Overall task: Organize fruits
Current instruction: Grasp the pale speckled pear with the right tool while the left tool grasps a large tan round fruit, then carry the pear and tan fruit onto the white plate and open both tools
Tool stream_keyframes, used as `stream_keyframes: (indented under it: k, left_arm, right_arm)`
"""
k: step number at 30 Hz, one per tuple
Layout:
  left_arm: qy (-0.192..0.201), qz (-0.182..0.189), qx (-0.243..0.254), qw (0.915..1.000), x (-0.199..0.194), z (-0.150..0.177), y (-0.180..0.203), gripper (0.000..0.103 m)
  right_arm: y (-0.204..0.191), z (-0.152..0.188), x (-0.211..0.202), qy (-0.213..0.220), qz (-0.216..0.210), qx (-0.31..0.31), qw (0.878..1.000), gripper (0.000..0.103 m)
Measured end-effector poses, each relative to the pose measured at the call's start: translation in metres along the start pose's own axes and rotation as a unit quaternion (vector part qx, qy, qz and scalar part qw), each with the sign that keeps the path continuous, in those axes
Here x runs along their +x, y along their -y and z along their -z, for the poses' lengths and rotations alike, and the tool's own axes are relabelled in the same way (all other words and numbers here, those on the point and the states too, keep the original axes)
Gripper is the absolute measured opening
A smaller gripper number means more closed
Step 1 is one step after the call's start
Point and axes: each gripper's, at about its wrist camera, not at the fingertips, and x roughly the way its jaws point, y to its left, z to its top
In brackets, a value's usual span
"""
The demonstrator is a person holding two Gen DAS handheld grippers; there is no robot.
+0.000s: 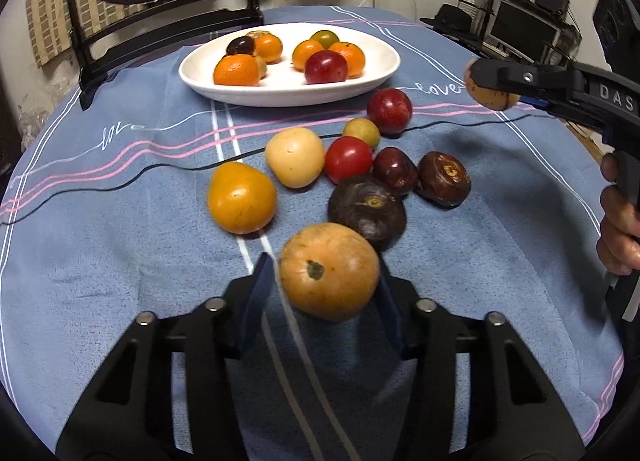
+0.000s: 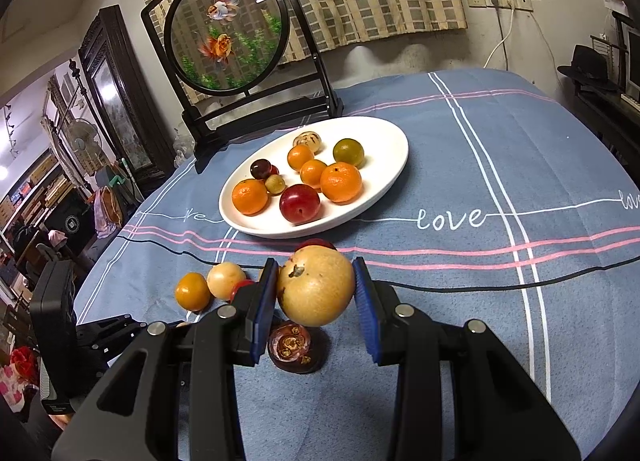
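At the bottom of the left wrist view, an orange fruit (image 1: 329, 271) is pinched between the jaws of the left gripper (image 1: 326, 289). In the right wrist view, a tan fruit (image 2: 316, 285) is squeezed by the right gripper (image 2: 316, 301), and a dark fruit (image 2: 295, 347) below is half hidden by it. Farther up, loose fruits are scattered on the blue cloth (image 1: 120, 261). At the top, the white plate (image 1: 372, 79) is filled with fruit, some hidden behind others.

Dim-ish indoor light from overhead, soft shadows under the fruit, heavy fisheye bending with black corners; the orange fruit (image 1: 329, 271) looks slightly blurred, maybe.
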Motion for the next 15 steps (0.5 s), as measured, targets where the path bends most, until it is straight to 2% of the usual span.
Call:
stream_keyframes:
  k: [3, 10, 15]
  left_arm:
    - [-0.001, -0.014, 0.012, 0.9998, 0.0, 0.0, 0.005, 0.045]
    - [0.005, -0.028, 0.0, 0.9996, -0.004, 0.0, 0.001, 0.045]
    - [0.022, -0.013, -0.016, 0.9995, -0.024, 0.003, -0.006, 0.045]
  right_arm:
    - [0.0, 0.0, 0.0, -0.001, 0.001, 0.002, 1.0, 0.038]
    - [-0.001, 0.001, 0.0, -0.005, -0.005, 0.003, 1.0, 0.038]
    - [-0.008, 0.002, -0.001, -0.001, -0.007, -0.015, 1.0, 0.038]
